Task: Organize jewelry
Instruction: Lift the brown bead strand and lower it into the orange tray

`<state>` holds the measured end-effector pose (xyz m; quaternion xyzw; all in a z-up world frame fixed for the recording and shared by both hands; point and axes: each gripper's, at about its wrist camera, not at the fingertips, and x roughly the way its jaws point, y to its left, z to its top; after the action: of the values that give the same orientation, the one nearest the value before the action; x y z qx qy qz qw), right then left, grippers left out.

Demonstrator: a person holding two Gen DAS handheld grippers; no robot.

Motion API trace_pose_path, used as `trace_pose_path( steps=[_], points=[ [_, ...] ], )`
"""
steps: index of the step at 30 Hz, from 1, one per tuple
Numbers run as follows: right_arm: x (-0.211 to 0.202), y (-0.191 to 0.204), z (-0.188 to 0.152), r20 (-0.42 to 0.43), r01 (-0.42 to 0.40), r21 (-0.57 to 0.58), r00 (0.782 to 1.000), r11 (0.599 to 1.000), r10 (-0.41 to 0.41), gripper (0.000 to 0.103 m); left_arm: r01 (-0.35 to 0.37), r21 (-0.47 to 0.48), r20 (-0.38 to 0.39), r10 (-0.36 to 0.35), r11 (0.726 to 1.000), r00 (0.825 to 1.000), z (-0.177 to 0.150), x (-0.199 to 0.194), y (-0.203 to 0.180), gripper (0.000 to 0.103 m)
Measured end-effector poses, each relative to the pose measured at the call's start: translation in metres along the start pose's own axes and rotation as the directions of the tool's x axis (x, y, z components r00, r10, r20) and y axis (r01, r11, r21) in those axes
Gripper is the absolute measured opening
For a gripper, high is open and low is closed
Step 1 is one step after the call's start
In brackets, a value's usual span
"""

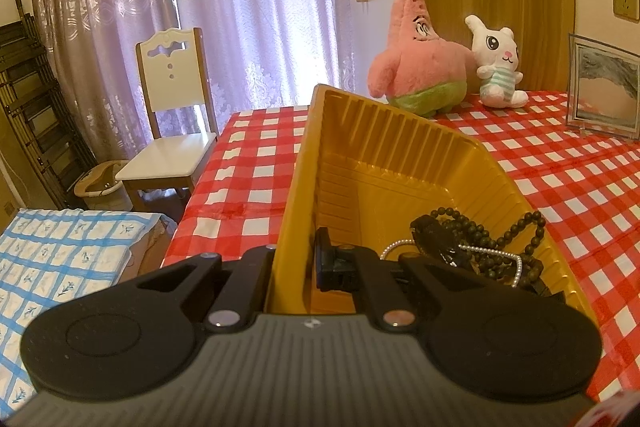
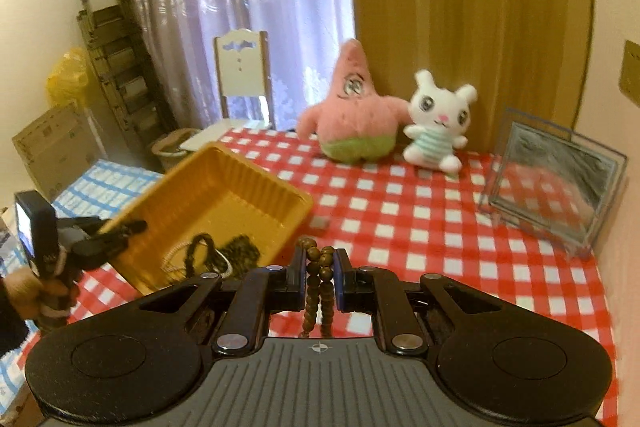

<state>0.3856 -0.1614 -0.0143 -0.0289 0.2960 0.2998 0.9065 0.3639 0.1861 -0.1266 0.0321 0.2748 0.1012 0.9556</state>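
Observation:
A yellow plastic tray (image 1: 400,147) is tilted, its near left wall clamped by my left gripper (image 1: 294,259), one finger outside and one inside. In it lie dark bead strings (image 1: 516,239), a black piece and a thin pearl chain (image 1: 492,251). In the right wrist view the tray (image 2: 240,187) sits left of centre over the red checked table (image 2: 440,227), with the left gripper (image 2: 108,235) at its left rim. My right gripper (image 2: 318,271) is shut on a brown bead string (image 2: 320,291) hanging between its fingers, just right of the tray.
A pink star plush (image 2: 356,123) and a white rabbit plush (image 2: 438,123) stand at the table's back. A glass picture frame (image 2: 556,183) leans at the right wall. A white chair (image 1: 176,115) and a blue checked cloth (image 1: 60,259) are left of the table.

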Motion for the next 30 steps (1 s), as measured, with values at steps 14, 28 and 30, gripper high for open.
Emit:
trace_pose_path(
  steps=[14, 28, 30],
  points=[
    [0.026, 0.048, 0.062, 0.103, -0.154, -0.028, 0.982, 0.988, 0.156, 0.013, 0.006, -0.007, 0.000, -0.006, 1.000, 1.000, 0.001, 0.002, 0.001, 0.004],
    [0.085, 0.083, 0.059, 0.015, -0.211, -0.017, 0.977, 0.977, 0.212, 0.013, 0.012, -0.010, 0.000, -0.012, 1.000, 1.000, 0.003, 0.005, -0.004, 0.004],
    [0.090, 0.087, 0.056, 0.003, -0.215, -0.016, 0.976, 0.976, 0.216, 0.013, 0.014, -0.012, 0.000, -0.014, 1.000, 1.000, 0.003, 0.006, -0.005, 0.004]
  ],
)
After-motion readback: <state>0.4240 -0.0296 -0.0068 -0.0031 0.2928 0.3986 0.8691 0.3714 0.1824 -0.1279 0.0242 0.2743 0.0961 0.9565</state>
